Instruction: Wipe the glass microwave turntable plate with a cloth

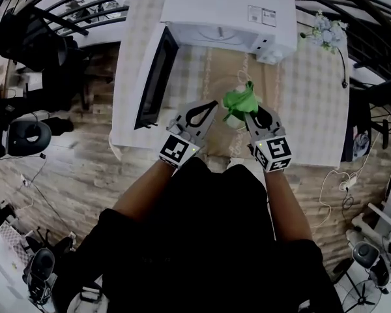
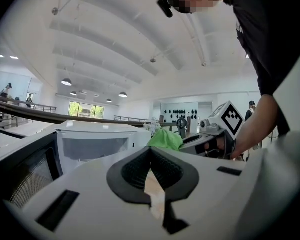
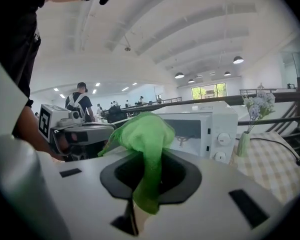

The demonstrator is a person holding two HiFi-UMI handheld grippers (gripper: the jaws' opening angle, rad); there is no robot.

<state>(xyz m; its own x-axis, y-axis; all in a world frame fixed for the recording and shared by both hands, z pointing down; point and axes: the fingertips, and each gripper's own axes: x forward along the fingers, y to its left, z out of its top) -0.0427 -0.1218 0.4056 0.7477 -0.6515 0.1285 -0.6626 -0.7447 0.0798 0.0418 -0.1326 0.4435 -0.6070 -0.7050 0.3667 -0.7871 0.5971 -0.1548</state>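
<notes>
A white microwave [image 1: 228, 8] stands at the far side of the table with its door [image 1: 155, 77] swung open to the left. A pale round glass plate [image 1: 215, 36] shows faintly inside its cavity. My right gripper [image 1: 249, 111] is shut on a bright green cloth [image 1: 238, 102], which bunches up above the jaws [image 3: 142, 131]. It hovers over the table in front of the microwave. My left gripper [image 1: 210, 106] is beside it, shut with nothing between its jaws. From the left gripper view I see the green cloth [image 2: 165, 138] and the right gripper [image 2: 215, 134] just to the right.
The table [image 1: 313, 103] wears a checked cloth with a beige runner. A small vase of flowers [image 1: 326, 31] stands at the microwave's right, with a black cable [image 1: 344, 70] beside it. Railings and chairs ring the table; wooden floor lies to the left.
</notes>
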